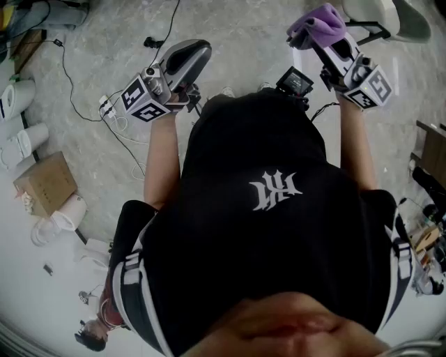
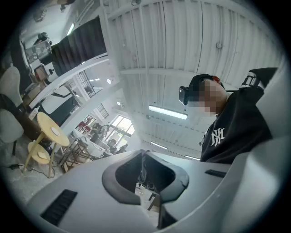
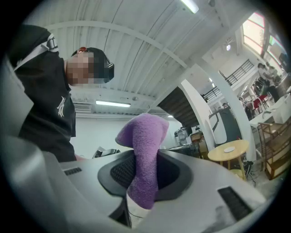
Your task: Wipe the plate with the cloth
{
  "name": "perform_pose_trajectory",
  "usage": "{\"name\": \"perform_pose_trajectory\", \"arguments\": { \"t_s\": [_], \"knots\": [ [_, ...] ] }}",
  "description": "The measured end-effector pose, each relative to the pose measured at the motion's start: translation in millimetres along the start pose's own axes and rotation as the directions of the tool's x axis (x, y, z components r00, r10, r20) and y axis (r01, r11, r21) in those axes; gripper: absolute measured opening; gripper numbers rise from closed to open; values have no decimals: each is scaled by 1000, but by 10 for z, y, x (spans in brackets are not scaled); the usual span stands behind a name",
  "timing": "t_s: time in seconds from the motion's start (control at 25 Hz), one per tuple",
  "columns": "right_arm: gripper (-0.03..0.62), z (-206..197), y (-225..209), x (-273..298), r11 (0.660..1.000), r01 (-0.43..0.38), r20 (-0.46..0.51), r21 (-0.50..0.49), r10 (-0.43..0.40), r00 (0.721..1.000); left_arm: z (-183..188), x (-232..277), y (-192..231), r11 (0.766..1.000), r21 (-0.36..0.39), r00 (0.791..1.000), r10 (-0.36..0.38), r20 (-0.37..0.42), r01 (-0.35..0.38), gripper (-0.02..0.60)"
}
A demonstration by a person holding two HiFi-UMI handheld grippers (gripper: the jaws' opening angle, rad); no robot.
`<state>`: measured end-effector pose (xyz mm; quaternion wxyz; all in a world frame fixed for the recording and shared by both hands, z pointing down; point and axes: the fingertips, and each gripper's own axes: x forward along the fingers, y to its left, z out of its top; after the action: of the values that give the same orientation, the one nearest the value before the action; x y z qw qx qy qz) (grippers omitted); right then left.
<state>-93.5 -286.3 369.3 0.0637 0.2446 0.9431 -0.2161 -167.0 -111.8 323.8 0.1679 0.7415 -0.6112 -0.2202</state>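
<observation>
My right gripper (image 1: 322, 36) is held up at the top right of the head view, shut on a purple cloth (image 1: 317, 22). In the right gripper view the cloth (image 3: 145, 136) stands pinched upright between the dark pads of the gripper (image 3: 143, 177), with its folded end bulging above them. At the upper left, my left gripper (image 1: 187, 57) is shut with nothing in it. In its own view the left gripper (image 2: 144, 175) shows its jaws meeting on a thin seam. No plate appears in any view. A person in a black shirt (image 1: 272, 209) holds both grippers.
On the stone floor lie black cables (image 1: 70, 77), a white power strip (image 1: 108, 106) and a cardboard box (image 1: 45, 183). A white chair (image 1: 380, 14) stands at the top right. Round yellow tables (image 2: 52, 132) (image 3: 229, 149) show far off in the gripper views.
</observation>
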Motion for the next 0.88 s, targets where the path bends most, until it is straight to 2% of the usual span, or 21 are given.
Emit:
{"name": "perform_pose_trajectory", "arguments": {
  "t_s": [0.28, 0.4, 0.56, 0.68, 0.76, 0.8, 0.88],
  "knots": [
    [100, -88, 6, 13, 999, -44, -37, 11, 44, 998, -257, 300, -133, 999, 11, 995, -49, -88, 50, 9],
    [100, -257, 156, 90, 994, -98, -70, 51, 102, 992, -307, 276, -163, 999, -3, 995, -48, -89, 48, 6],
    [101, -504, 456, 145, 987, -153, -142, 44, 158, 977, -370, 203, -241, 999, 19, 993, -37, -111, 40, 6],
    [104, -516, 438, 132, 977, -188, -128, 104, 201, 971, -357, 254, -206, 999, 50, 992, 4, -123, 2, 6],
    [106, -422, 541, 144, 948, -275, -108, 160, 294, 950, -315, 368, -139, 997, 67, 993, 40, -111, -33, 6],
    [107, -336, 689, 177, 917, -348, -82, 195, 369, 926, -284, 437, -83, 996, 74, 993, 58, -102, -50, 6],
    [112, -190, 1093, 281, 835, -507, -23, 215, 523, 852, -220, 561, 46, 993, 96, 992, 84, -93, -75, 6]
  ]
}}
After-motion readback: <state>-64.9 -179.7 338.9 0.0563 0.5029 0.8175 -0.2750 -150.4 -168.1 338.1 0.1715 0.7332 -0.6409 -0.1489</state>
